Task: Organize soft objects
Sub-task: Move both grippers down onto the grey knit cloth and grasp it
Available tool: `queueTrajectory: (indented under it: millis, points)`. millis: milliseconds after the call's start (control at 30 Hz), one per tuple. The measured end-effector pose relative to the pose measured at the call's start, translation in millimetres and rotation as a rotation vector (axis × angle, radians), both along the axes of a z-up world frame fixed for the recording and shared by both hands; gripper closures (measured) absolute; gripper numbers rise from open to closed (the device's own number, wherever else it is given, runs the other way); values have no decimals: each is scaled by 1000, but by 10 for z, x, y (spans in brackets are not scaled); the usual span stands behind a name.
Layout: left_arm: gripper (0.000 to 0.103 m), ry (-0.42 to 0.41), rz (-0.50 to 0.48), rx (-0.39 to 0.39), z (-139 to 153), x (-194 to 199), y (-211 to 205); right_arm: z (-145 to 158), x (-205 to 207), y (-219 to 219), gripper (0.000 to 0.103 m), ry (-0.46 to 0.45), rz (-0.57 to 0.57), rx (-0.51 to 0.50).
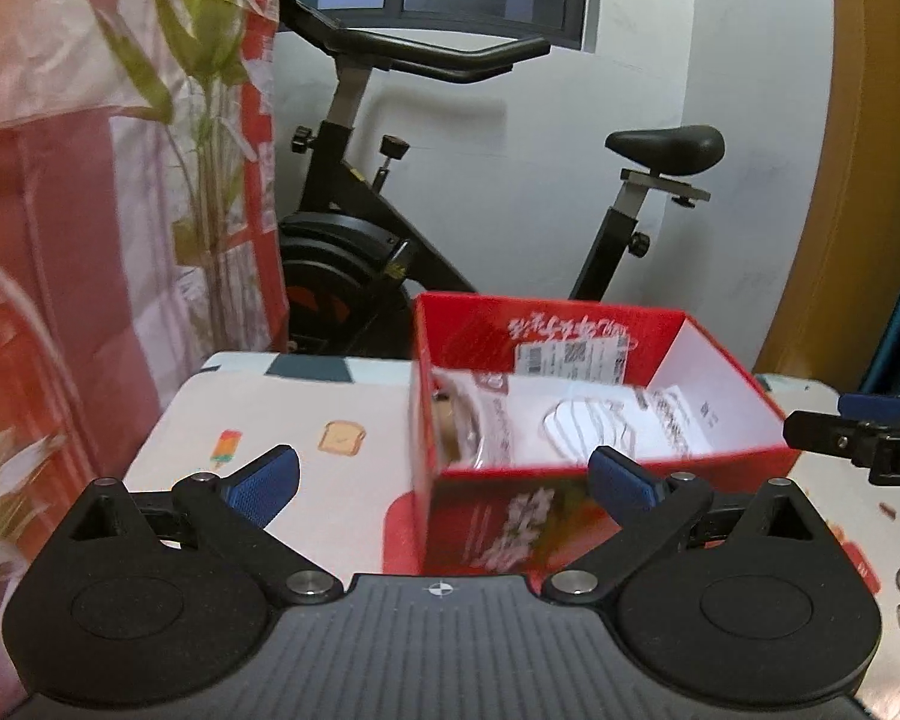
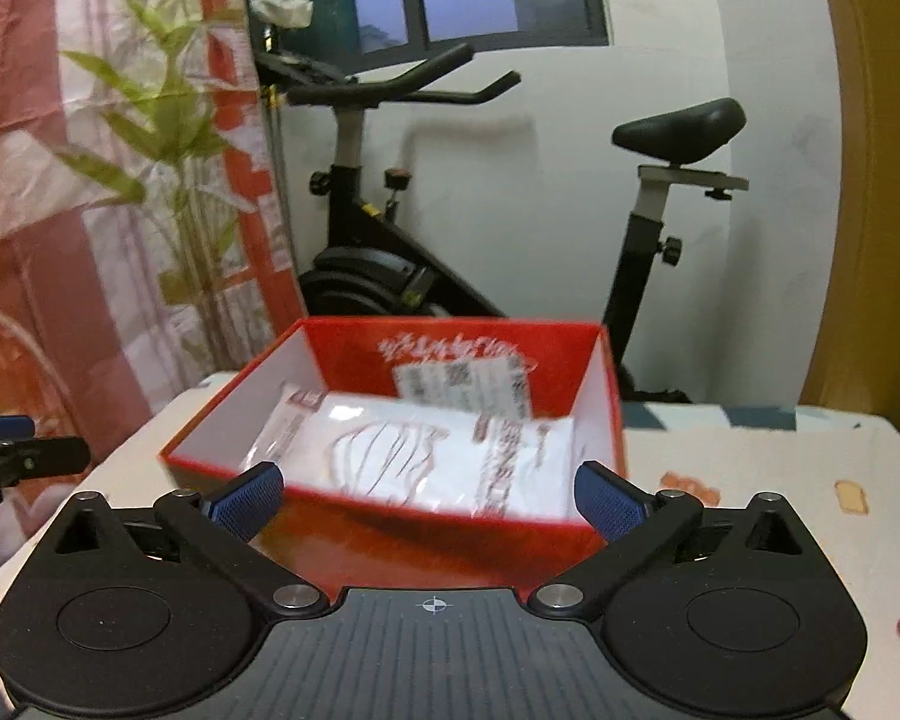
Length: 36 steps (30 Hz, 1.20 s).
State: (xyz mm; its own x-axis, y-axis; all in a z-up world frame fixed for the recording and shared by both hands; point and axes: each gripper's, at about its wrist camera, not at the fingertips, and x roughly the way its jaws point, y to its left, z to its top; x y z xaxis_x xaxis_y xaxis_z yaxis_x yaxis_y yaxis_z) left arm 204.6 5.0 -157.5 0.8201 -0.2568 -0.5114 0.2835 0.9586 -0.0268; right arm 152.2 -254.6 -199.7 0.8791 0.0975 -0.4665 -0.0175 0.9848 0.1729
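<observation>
A red open box (image 1: 606,483) stands on the table and shows in the right wrist view (image 2: 426,540) too. Inside it lies a soft white item in a clear plastic bag (image 1: 576,420), also seen in the right wrist view (image 2: 438,456). My left gripper (image 1: 444,480) is open and empty, just in front of the box's near left corner. My right gripper (image 2: 429,501) is open and empty, its blue pads (image 2: 243,504) level with the box's near wall. The right gripper's tip shows at the left wrist view's right edge (image 1: 858,426).
The table wears a white cloth with food prints (image 1: 306,456). A black exercise bike (image 1: 390,228) stands behind the table against the white wall. A red and white floral curtain (image 1: 90,180) hangs at the left. A wooden panel (image 2: 870,180) stands at the right.
</observation>
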Motion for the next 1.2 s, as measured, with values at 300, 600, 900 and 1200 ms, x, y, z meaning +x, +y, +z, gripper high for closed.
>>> queueTrajectory:
  millis: [300, 600, 900, 1200]
  points:
    - [0, 89, 27, -22, -318, -429, 255, -269, -393, 372, 0, 57, 52, 20]
    - [0, 134, 77, 2, -707, -867, 392, -702, -754, 766, 0, 146, 111, -4]
    - [0, 146, 106, -22, -865, -918, 475, -821, -874, 1031, 0, 145, 184, -97]
    - [0, 136, 150, -30, -982, -892, 522, -1047, -803, 1083, 0, 176, 224, -118]
